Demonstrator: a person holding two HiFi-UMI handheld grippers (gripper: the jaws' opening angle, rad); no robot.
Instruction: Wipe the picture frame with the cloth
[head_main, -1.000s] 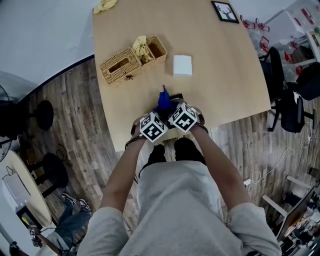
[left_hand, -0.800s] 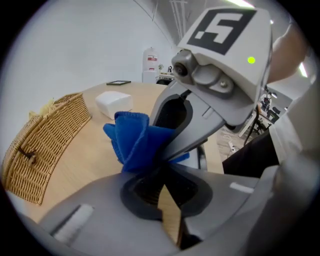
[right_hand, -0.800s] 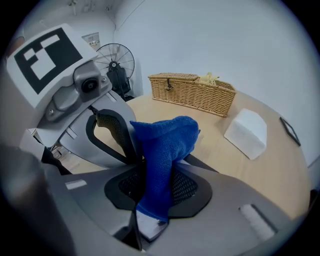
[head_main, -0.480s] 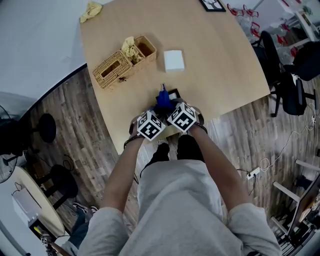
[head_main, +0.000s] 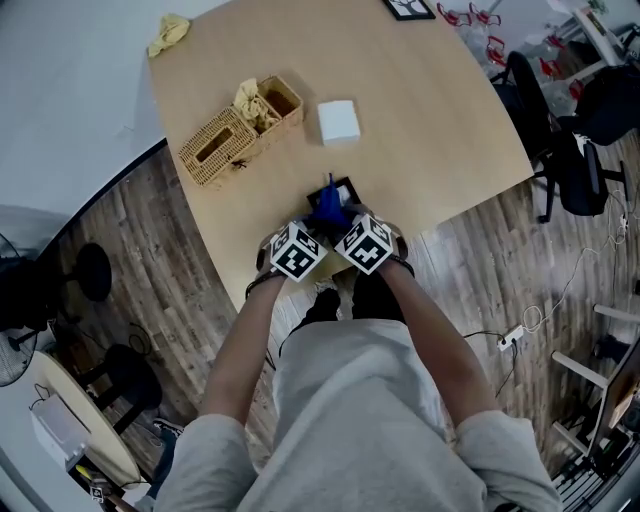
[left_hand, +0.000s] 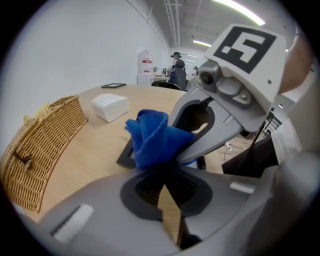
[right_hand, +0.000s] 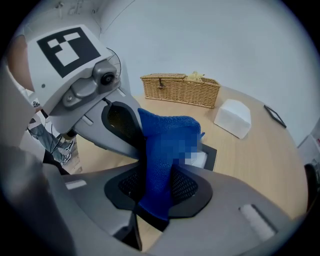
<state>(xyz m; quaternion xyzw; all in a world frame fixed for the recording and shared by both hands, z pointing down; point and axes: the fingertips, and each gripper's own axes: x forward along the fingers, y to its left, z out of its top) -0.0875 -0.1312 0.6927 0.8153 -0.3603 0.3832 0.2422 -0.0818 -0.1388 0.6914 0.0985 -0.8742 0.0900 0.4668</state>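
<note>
A small black picture frame (head_main: 345, 187) lies flat near the table's front edge, also visible in the right gripper view (right_hand: 209, 156). A blue cloth (head_main: 326, 205) stands bunched over its near side. My right gripper (right_hand: 155, 195) is shut on the blue cloth (right_hand: 165, 150), which rises from between its pads. My left gripper (left_hand: 162, 175) sits close beside it with its jaws together and nothing visible between them; the cloth (left_hand: 152, 137) is just beyond its tips. In the head view both grippers (head_main: 312, 226) (head_main: 342, 220) meet at the frame's near edge.
A wicker basket (head_main: 225, 135) with a yellow rag in its end compartment stands at the back left, with a white box (head_main: 338, 121) to its right. A yellow cloth (head_main: 168, 33) and a second black frame (head_main: 408, 8) lie at the far edge. Office chairs (head_main: 570, 150) stand to the right.
The head view has shifted, so the table sits lower-left in the picture. Both grippers and the blue cloth stay together at the frame's near edge.
</note>
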